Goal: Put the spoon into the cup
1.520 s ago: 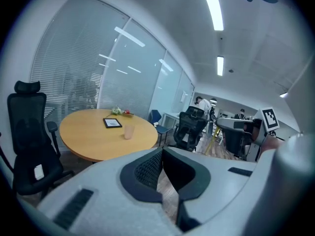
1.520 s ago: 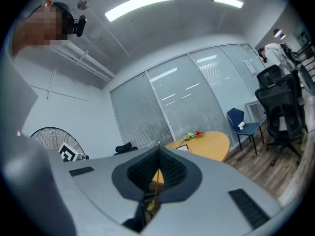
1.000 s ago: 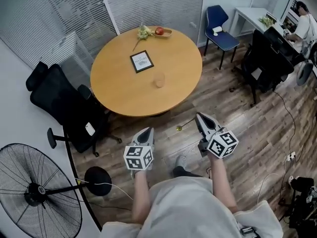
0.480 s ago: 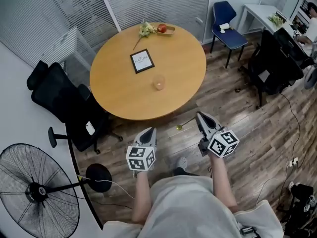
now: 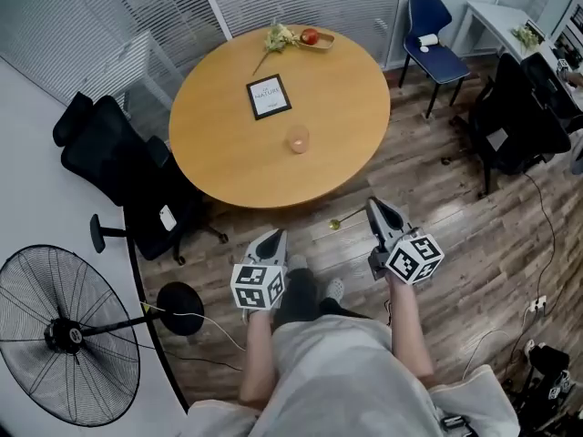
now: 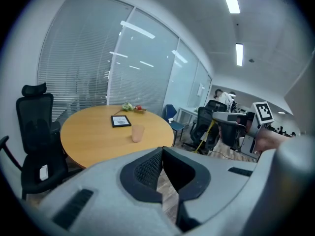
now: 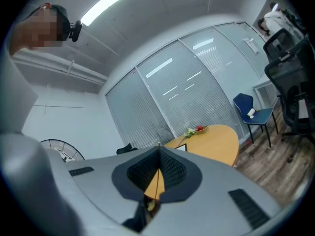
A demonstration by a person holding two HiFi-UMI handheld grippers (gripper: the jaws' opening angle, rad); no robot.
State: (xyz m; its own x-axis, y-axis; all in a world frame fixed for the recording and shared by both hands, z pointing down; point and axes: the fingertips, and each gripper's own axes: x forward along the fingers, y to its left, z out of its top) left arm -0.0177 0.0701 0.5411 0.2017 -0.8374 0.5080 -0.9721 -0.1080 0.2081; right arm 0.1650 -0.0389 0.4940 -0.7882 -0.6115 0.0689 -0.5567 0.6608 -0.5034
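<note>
Head view: both forearms reach fwd from the torso at bottom centre, w/ the grippers side by side over the wood floor (image 5: 455, 208), short of the near edge of the round table (image 5: 209, 171). The L gripper (image 5: 273, 237) at centre-left points up-frame toward the table, nose tilted down. The R gripper (image 5: 373, 204) at centre-right lies about level and points up-frame, slightly left. The spoon (image 5: 337, 223) sticks out of the R jaws toward frame-left and a bit down. Its long axis runs nearly across the frame, bowl end farthest from the jaws, over the floor. R jaws are clenched on its thin handle, which runs along their seam in the R gripper view. L jaws are pressed together w/ nothing between them. The cup (image 5: 298, 138) stands upright on the table, upper centre, well apart from the spoon.
</note>
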